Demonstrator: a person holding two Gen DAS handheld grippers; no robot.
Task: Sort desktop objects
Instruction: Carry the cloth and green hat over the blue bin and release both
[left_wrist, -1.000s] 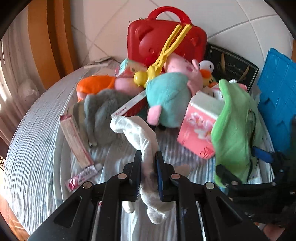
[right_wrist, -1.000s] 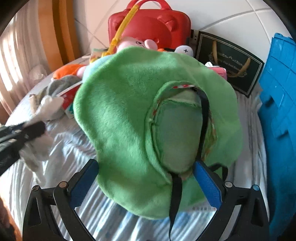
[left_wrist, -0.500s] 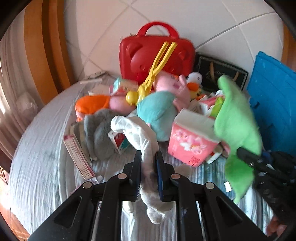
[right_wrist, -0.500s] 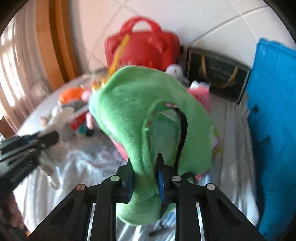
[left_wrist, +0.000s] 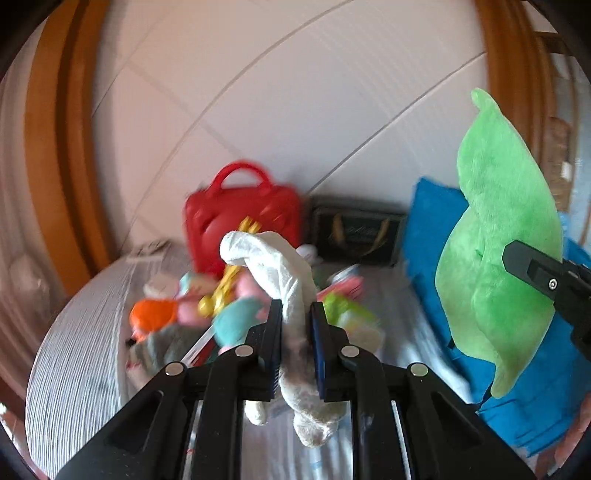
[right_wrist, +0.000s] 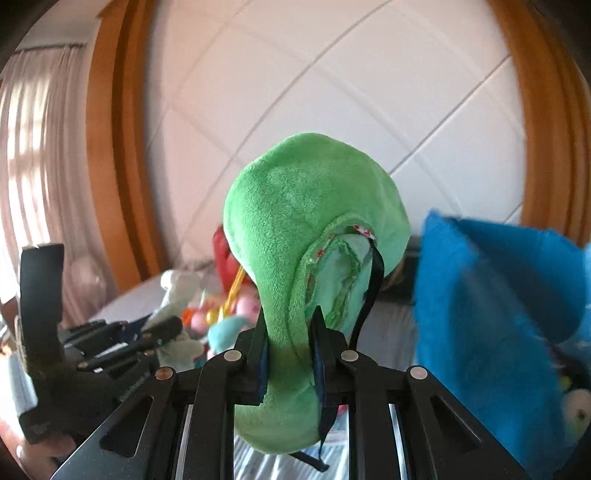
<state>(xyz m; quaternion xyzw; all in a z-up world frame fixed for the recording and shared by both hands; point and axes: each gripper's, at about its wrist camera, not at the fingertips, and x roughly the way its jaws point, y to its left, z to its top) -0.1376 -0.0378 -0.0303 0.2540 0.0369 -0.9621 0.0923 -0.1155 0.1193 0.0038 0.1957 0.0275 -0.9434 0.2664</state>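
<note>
Both hand-held grippers have come up off the pile since a second ago; the wall is now filling most of each view and the clutter is sitting lower and smaller. Right hand-held gripper (right_wrist: 289, 345), wide open around the green plush (right_wrist: 295, 236) back then, is now clamping it, blue pads pressing into the fabric, a black strap (right_wrist: 371, 284) hanging beside the right pad. Left hand-held gripper (left_wrist: 296, 334) is staying closed on the white plush (left_wrist: 280, 273), which is drooping over ahead of the fingertips and dangling below them.

Surface: a tabletop (left_wrist: 81, 332) under a grey-white striped cloth, rounded edge curving off to the left of the left hand-held gripper. Ahead of it the remaining heap is blurring: an orange and pink toy (left_wrist: 155, 314), a teal plush (left_wrist: 236, 321), yellow tongs (left_wrist: 225, 284), a grey plush (left_wrist: 162, 347). Behind the heap a red case (left_wrist: 240, 221) with a handle is standing against the wall, a black gift bag (left_wrist: 354, 236) just to its right. A blue crate (left_wrist: 428, 236) is standing to the right of both hand-held grippers, partly behind the green plush in the left wrist view.

Room: white padded wall (right_wrist: 332, 92) with diagonal seams, orange wooden frame (right_wrist: 110, 166) on both sides, a pale curtain (right_wrist: 29, 147) with light coming through far left.
</note>
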